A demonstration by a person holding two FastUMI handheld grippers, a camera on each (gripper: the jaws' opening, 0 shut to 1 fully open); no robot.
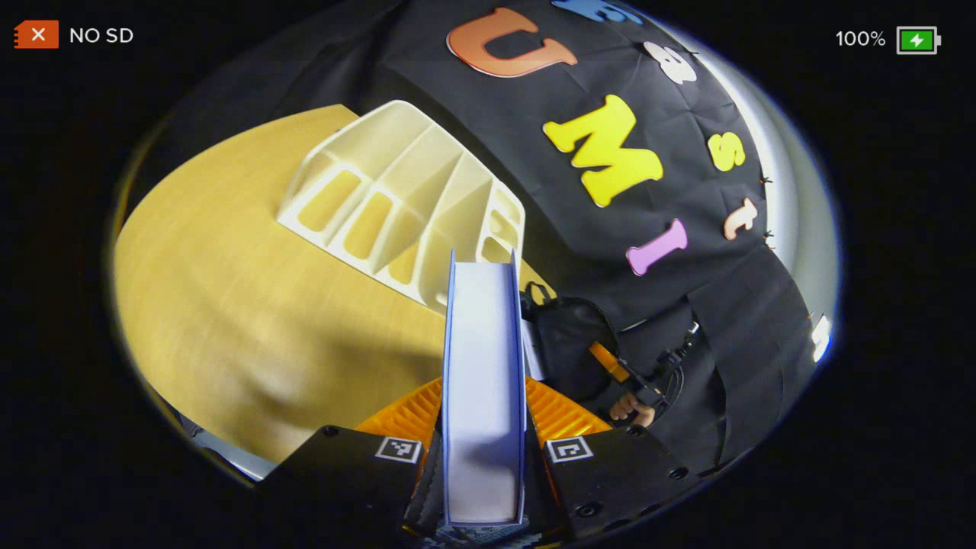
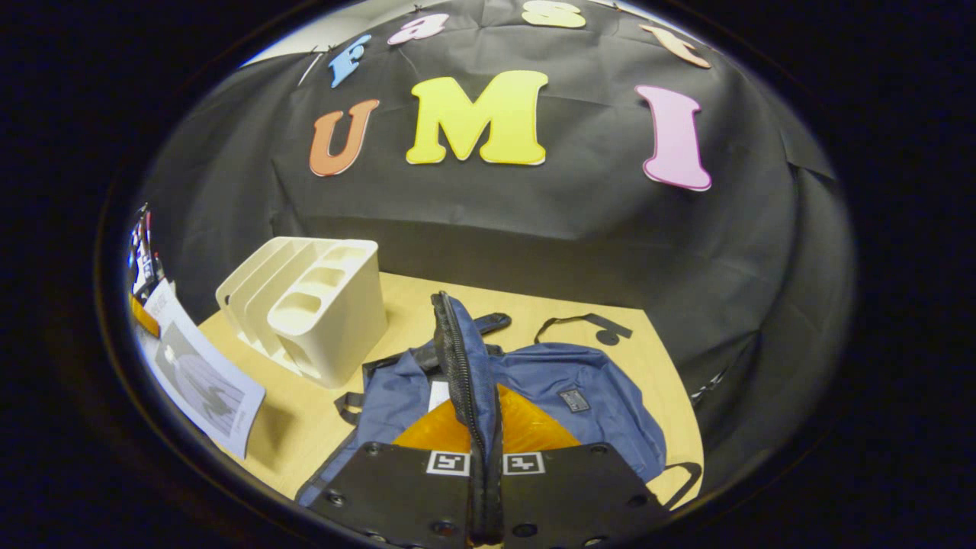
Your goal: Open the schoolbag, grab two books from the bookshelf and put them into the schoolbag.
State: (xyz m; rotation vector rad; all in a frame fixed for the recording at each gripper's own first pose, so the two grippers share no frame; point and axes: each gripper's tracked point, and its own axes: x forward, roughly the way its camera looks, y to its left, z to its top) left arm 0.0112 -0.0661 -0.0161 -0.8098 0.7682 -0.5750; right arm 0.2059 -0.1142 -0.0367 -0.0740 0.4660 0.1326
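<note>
The left gripper (image 1: 483, 457) is clamped on a book (image 1: 483, 381), both fingers pressing its covers, the book standing on edge with its long axis running straight away from the camera. Beyond its far end lies the pale bookshelf (image 1: 404, 198), its slots bare, on the wooden table (image 1: 229, 320). Just right of the book's far end, lower in that view, sits the dark mouth of the schoolbag (image 1: 568, 351), so the book has to travel right and down, end first. The right gripper (image 2: 486, 465) is closed on the zipper edge (image 2: 461, 366) of the blue schoolbag (image 2: 595, 404), lifting that flap upright and holding the opening wide; it is the nearer hand to the bag, with the bookshelf (image 2: 320, 305) at far left. The book shows again at the near left of the right gripper view (image 2: 202, 381). Inside the bag a pale patch may be a first book, but I cannot tell; the bag's interior is mostly hidden behind the raised flap.
</note>
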